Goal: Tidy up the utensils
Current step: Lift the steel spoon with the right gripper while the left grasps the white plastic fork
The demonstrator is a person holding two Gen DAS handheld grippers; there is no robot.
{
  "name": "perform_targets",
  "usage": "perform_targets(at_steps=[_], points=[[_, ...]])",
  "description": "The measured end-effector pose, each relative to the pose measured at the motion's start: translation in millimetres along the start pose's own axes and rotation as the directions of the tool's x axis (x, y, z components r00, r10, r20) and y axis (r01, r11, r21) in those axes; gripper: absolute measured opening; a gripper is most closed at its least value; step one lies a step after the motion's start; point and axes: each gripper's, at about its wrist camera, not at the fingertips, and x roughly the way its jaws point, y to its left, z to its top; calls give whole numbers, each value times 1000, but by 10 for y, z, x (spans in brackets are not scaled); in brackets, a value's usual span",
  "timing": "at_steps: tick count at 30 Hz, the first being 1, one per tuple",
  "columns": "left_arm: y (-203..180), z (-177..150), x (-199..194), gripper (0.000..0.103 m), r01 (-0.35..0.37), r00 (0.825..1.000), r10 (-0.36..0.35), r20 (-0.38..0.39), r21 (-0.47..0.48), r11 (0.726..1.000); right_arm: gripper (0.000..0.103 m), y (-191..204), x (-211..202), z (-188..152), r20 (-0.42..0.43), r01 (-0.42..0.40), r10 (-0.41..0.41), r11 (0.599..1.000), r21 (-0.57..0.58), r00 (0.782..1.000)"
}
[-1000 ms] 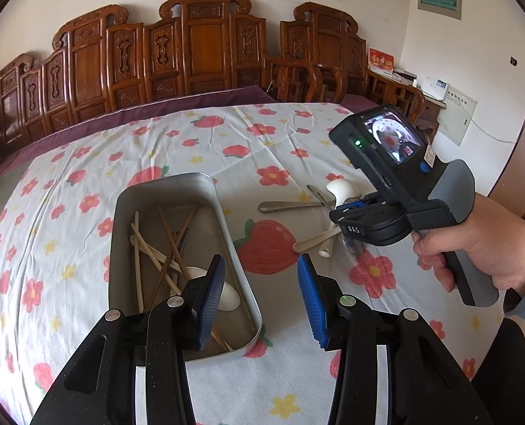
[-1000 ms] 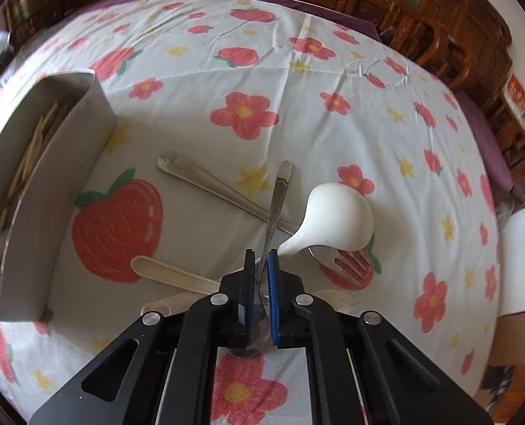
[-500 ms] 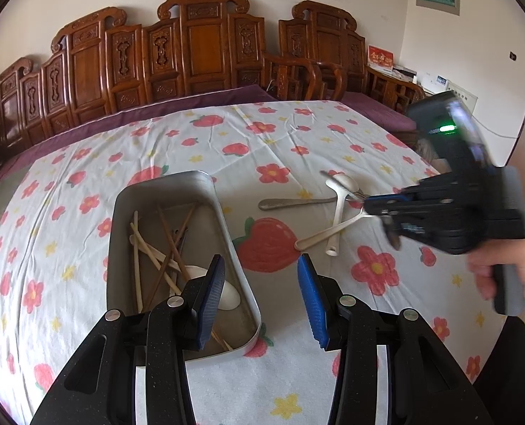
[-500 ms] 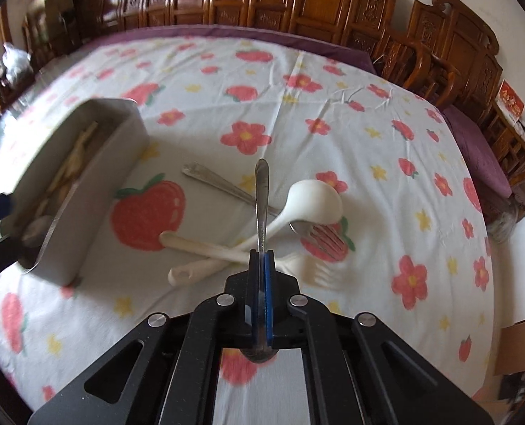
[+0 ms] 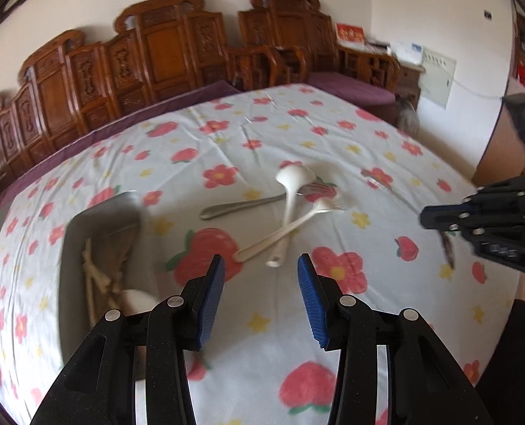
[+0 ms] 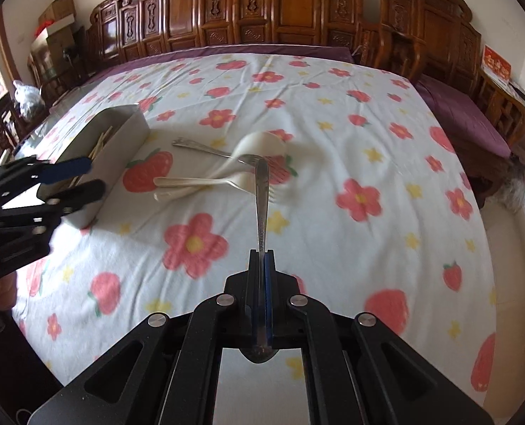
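Note:
My right gripper [image 6: 261, 258] is shut on a metal spoon [image 6: 261, 194], held above the flowered tablecloth with its handle pointing forward; it also shows at the right edge of the left wrist view [image 5: 439, 217]. My left gripper [image 5: 258, 295] is open and empty, hovering over the cloth beside the metal tray [image 5: 74, 233]. The tray [image 6: 120, 134] holds chopsticks [image 5: 92, 276] and a white spoon. On the cloth lie a white ladle spoon [image 5: 290, 184], a white plastic fork [image 5: 287, 226] and a metal fork [image 5: 234, 207].
Carved wooden chairs [image 6: 262, 7] line the far side of the table. A purple cushioned bench [image 6: 467, 117] stands to the right. The tablecloth [image 6: 333, 106] covers the whole table.
My right gripper has lifted the metal spoon off the pile and pulled back to the right. My left gripper has shifted right, away from the tray.

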Motion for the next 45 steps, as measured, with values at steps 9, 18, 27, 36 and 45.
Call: perform_targets(at_steps=[9,18,27,36,45], points=[[-292,261,619,41,1,994,8,-113,84,996,3,-366,-46,-158,10,-21,21,999,42,1000],[-430,364,1038,41,-39,979,74,-188,184,982,4,-518,-139,-93,39,-53,50,996,78,998],[-575,415,1199,36,-61,973,116,-199,261,963,4,-583,-200,-72,53,-67,62,992,103,997],[-623,432,1201,7,-48,973,108,-204,278,959,4,-522,-206,-70,51,-72,68,993,88,996],[-514,568,847,3,-30,986,62,-156,199,979,4,-411,-243,-65,59,-81,77,995,65,995]])
